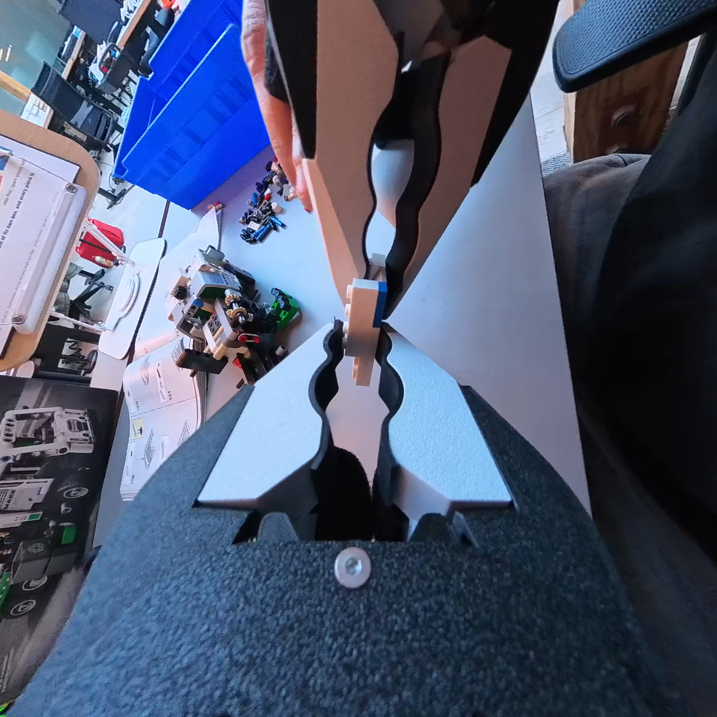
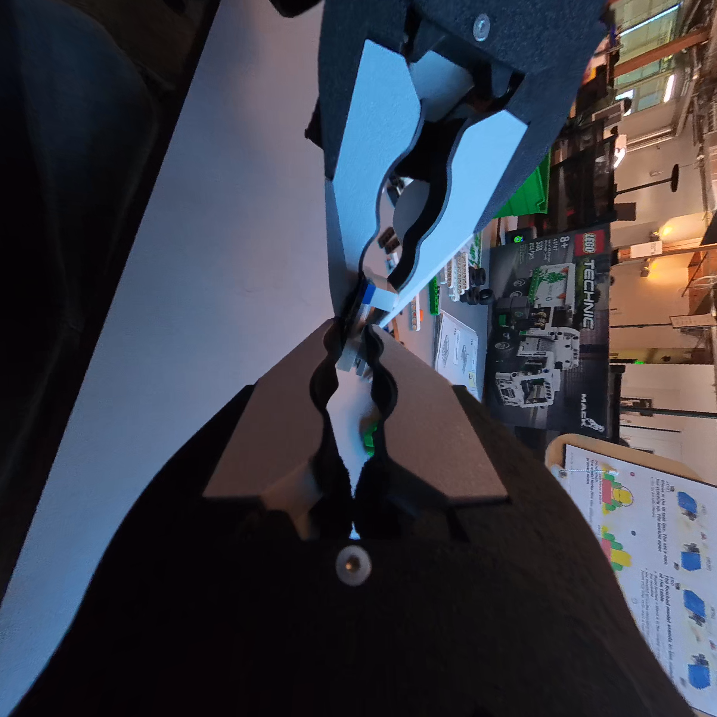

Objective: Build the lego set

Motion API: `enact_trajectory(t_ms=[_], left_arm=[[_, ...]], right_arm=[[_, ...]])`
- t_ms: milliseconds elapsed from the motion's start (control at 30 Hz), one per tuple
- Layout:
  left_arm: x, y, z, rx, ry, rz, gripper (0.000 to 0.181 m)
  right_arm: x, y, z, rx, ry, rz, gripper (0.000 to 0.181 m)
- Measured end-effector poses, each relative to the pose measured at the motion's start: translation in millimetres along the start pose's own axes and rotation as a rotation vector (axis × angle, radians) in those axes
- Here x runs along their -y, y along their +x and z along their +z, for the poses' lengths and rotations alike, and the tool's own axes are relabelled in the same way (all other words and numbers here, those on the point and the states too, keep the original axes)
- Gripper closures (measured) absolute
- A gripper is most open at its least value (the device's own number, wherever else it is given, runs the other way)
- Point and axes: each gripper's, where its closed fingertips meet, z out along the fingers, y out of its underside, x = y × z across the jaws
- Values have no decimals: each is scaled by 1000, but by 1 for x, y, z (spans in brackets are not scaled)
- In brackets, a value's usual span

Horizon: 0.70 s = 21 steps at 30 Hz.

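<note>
In the left wrist view my left gripper (image 1: pixel 361 331) is shut on a small white brick assembly with a blue plate on one side (image 1: pixel 362 322). Both pads press on it, and it is held above the white table (image 1: pixel 485 310). My right gripper (image 1: pixel 376 279) comes in from the top of that view and pinches the far end of the same assembly. In the right wrist view my right gripper (image 2: pixel 351 328) is shut on the pale end of the assembly (image 2: pixel 349 357). The left gripper (image 2: pixel 378 295) meets it tip to tip from above.
A partly built model (image 1: pixel 217 306), a green piece (image 1: pixel 285 310), a pile of small parts (image 1: pixel 264 217) and an open instruction booklet (image 1: pixel 163 395) lie on the table. Blue bins (image 1: pixel 194 116) stand behind. The set's box (image 2: pixel 543 329), beams (image 2: pixel 458 275) and tyres (image 2: pixel 479 287) lie beyond. Only a small space, under 4 cm, lies between the two pairs of fingers. Left tips and right tips are each some 15 cm from the green piece (image 1: pixel 285 310).
</note>
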Motion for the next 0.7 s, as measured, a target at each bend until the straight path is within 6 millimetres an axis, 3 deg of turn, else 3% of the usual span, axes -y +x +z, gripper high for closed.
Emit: enact_trajectory(t_ms=[133, 233, 300, 400, 567, 633, 700], left_arm=[[-2, -3, 1, 16, 2, 1, 168], [-4, -8, 0, 28, 19, -7, 168], [-3, -12, -2, 59, 53, 10, 168], [6, -18, -6, 138, 132, 109, 168], [25, -14, -10, 247, 268, 347, 168], [34, -11, -14, 288, 325, 455, 168], [38, -10, -14, 279, 338, 478, 168]], right_arm=[[-1, 3, 1, -8, 29, 86, 170], [2, 17, -14, -102, 104, 132, 154], [-7, 22, -22, -104, 120, 253, 151], [-16, 12, -24, 105, 211, 643, 133], [3, 20, -43, 570, 616, 1217, 98], [6, 19, -40, 667, 650, 1256, 92], [12, 8, -32, 709, 606, 1181, 93]])
